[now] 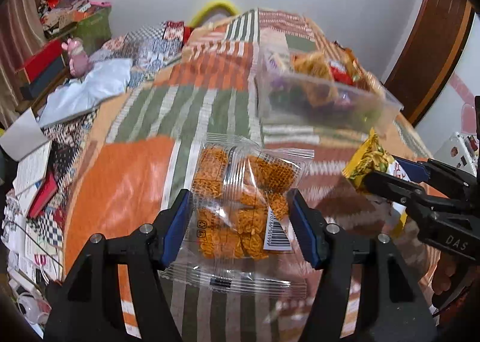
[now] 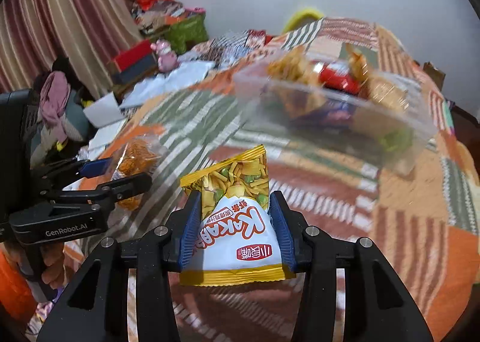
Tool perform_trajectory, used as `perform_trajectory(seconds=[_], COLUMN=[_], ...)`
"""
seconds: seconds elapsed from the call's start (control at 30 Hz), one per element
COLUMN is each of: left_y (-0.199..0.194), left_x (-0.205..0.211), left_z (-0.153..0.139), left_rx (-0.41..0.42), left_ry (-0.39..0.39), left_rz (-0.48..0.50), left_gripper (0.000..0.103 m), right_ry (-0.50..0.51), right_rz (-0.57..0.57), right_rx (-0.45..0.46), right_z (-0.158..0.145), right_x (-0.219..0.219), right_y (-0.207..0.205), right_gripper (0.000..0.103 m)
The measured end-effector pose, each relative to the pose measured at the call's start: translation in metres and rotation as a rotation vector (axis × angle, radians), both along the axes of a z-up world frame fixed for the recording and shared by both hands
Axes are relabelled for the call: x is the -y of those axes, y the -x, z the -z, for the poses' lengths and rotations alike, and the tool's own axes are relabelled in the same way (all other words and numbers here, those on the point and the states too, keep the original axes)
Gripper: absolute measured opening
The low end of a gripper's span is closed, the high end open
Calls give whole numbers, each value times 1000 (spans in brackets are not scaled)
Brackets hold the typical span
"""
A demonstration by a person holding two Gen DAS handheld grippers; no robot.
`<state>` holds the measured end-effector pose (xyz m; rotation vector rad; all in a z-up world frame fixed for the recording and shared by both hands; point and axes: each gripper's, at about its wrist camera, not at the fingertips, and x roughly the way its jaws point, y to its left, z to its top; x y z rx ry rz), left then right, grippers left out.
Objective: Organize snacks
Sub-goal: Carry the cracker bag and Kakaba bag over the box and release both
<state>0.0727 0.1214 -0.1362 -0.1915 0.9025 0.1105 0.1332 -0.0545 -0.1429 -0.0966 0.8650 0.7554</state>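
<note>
Both grippers hold a snack packet above the patchwork bedspread.

Left wrist view: the left gripper [image 1: 240,219] has its blue pads pressed on a clear packet of orange noodle snack [image 1: 240,210], lifted over the bedspread [image 1: 126,180]; the clear plastic container [image 1: 324,104] of snacks lies ahead to the right. Right wrist view: the right gripper [image 2: 235,229] pinches a yellow-and-white Kakab packet [image 2: 237,222], near the container [image 2: 336,113].

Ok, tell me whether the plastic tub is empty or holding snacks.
Holding snacks: packets show through the clear plastic tub and poke above its rim.
</note>
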Motion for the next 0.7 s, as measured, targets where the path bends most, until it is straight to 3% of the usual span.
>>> perform_trajectory(seconds=[0.37,0.7], left_y=[-45,-94], left_x=[20,40], left_z=[-42,-53], left_rx=[108,137], left_ry=[-38,-60], left_rz=[47,108], left_gripper=[64,64], right_ry=[-47,-55], right_rz=[128,217], right_rx=[101,152], right_z=[-37,-53], right_x=[32,52], right_y=[-35,-69], right_gripper=[43,43])
